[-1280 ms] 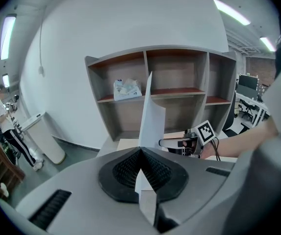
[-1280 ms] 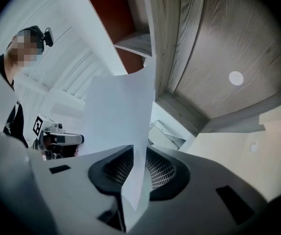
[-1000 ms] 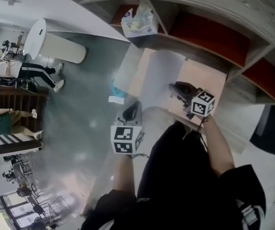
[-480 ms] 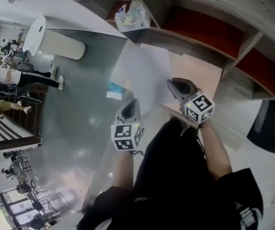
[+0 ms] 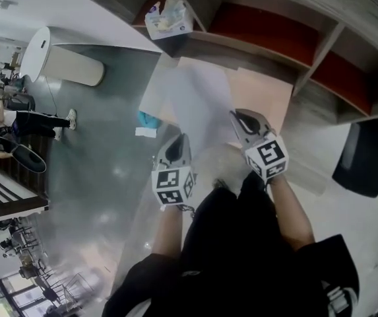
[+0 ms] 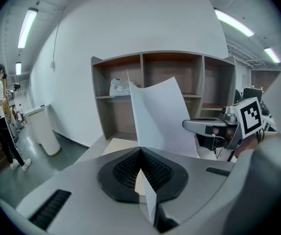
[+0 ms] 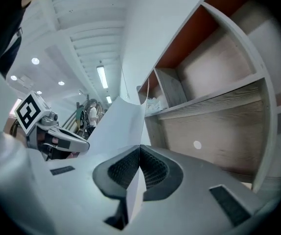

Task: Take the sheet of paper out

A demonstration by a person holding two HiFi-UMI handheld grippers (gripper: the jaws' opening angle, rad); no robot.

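Observation:
A white sheet of paper (image 5: 192, 101) hangs over the pale wooden tabletop (image 5: 268, 98) in front of the shelf unit, held at its near edge by both grippers. My left gripper (image 5: 181, 140) is shut on the sheet's left part. In the left gripper view the paper (image 6: 160, 116) stands up from between the closed pads (image 6: 125, 168). My right gripper (image 5: 237, 116) is shut on the right part. Its own view shows the sheet (image 7: 123, 126) pinched in the pads (image 7: 155, 168), with the left gripper (image 7: 84, 145) beyond.
A wooden shelf unit (image 5: 320, 38) with red-backed compartments stands just beyond the table, and a pack of tissues (image 5: 165, 18) sits in one. A white bin (image 5: 50, 58) and people (image 5: 4, 121) are on the grey floor to the left. A dark chair (image 5: 363, 157) is at right.
The sheet has come up off the tabletop and toward me. The right gripper has risen and rolled, closing onto the paper's edge. The left gripper has shifted slightly, still clamped.

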